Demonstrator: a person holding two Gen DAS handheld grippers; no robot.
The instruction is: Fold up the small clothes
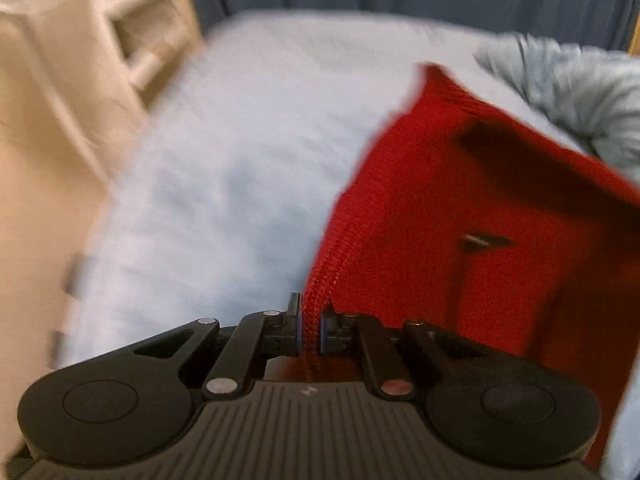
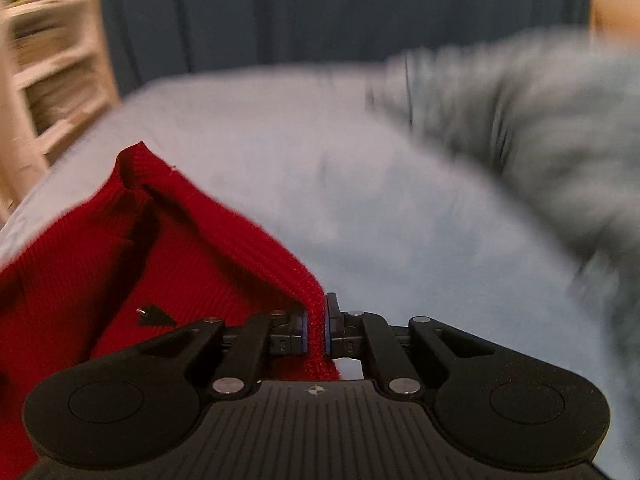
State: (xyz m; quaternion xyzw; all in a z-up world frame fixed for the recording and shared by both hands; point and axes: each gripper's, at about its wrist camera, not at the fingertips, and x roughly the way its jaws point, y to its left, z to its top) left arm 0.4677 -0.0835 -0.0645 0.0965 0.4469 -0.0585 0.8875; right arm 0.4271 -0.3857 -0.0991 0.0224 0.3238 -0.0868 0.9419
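A red knit garment (image 1: 480, 220) hangs between my two grippers above a pale blue bed sheet (image 1: 240, 160). My left gripper (image 1: 310, 330) is shut on the garment's left edge, which runs up and to the right from the pads. My right gripper (image 2: 317, 330) is shut on the red knit garment's (image 2: 140, 260) right edge, with the cloth spreading to the left. A small dark tag (image 2: 154, 315) shows on the fabric. Both views are motion blurred.
A crumpled grey-blue garment (image 2: 540, 140) lies on the pale blue sheet (image 2: 360, 220) at the right; it also shows in the left wrist view (image 1: 572, 88). A cream shelf unit (image 1: 80, 60) stands at the left. Dark blue curtains (image 2: 320, 12) hang behind the bed.
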